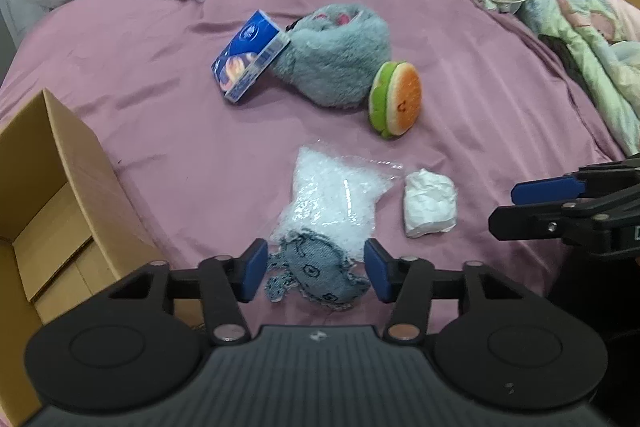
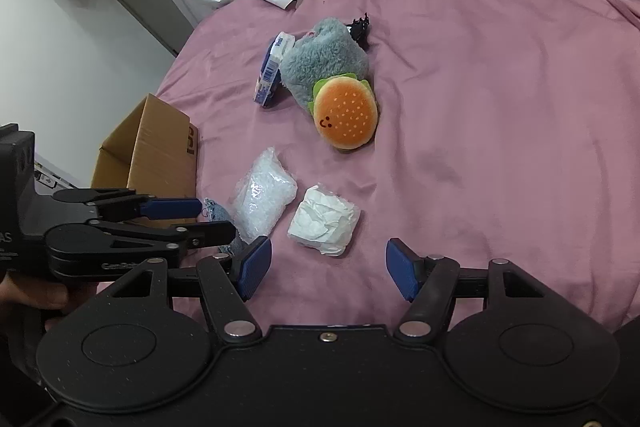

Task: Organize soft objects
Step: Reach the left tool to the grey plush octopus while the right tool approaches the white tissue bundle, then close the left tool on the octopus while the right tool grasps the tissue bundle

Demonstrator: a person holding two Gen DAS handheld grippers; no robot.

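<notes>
So the left gripper (image 1: 316, 269) is down over the small grey-blue knitted toy (image 1: 316, 277) lying flat on the mauve bedsheet (image 1: 480, 87), nearest of the lot. The blue pads sit on either side of it with a sliver of gap showing each side, so I'd call it straddled but not pinched yet. It looks feather-light and floppy, with loose crocheted legs that'll dangle, so I'd squeeze the fat middle of the body, not an edge. The clear plastic bag of white filling (image 1: 336, 195) touches its far end and looks slippery and crinkly, easy to catch by accident.

The right gripper (image 2: 328, 267) hangs spread open with nothing between its pads, just short of the crumpled white paper wad (image 2: 324, 221). That one should crush easily, so any grip across it works.

Further back are the fluffy grey plush (image 1: 332, 63), the orange-and-green burger plush (image 1: 396, 99) leaning on it, and a blue tissue pack (image 1: 250, 55) propped against the plush's other side.

The open brown cardboard box (image 1: 60, 163) sits to the left, touching the sheet, seemingly empty. Its near wall stands tall, so anything goes up and over. Plenty of bare sheet on the right, though the two grippers are close together
</notes>
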